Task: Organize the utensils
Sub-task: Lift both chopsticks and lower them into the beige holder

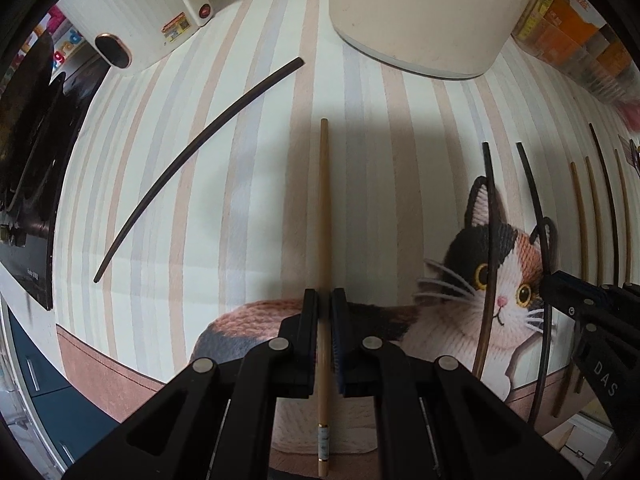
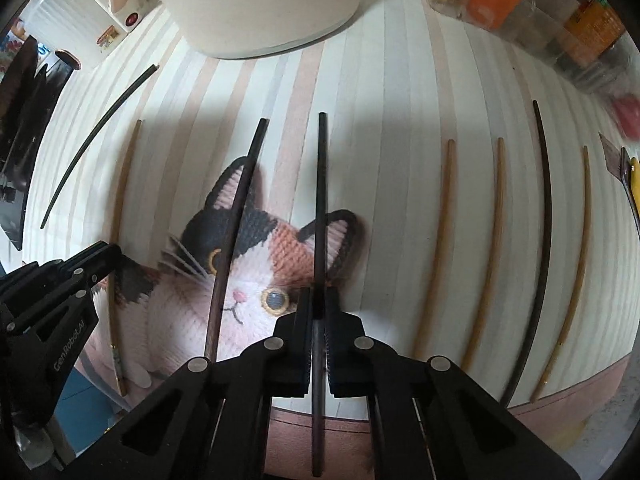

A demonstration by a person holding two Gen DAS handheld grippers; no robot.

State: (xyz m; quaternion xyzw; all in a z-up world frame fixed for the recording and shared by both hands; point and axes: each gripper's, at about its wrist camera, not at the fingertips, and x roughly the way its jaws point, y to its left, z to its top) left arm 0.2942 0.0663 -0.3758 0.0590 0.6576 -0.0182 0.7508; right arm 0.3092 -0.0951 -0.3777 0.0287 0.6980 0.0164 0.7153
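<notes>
Utensils: loose chopsticks lying flat on a striped cloth with a knitted-cat picture (image 2: 248,276) covering the worktop.
Left gripper (image 1: 325,336): jaws pressed onto a slender pale-wood chopstick (image 1: 324,208), which runs straight out ahead between the jaws; its banded end lies behind them.
Right gripper (image 2: 319,340): jaws pinching a thin dark-brown chopstick (image 2: 321,184), likewise in line with the jaws.
Beside the right jaws: a second dark chopstick (image 2: 236,216) just to their left; three pale sticks and one dark stick (image 2: 546,200) well to their right.
Far left of the left jaws: a lone black chopstick (image 1: 192,156), lying slantwise.
Ahead of both jaws: a round cream container (image 1: 424,16), probably the holder.
Step in hand (judged): both sticks gripped, lift pending.
Doing it well: raise each stick straight up and level; the grip sits toward the rear, so the long front end may droop. Keep both hands apart so the sticks do not cross.
</notes>
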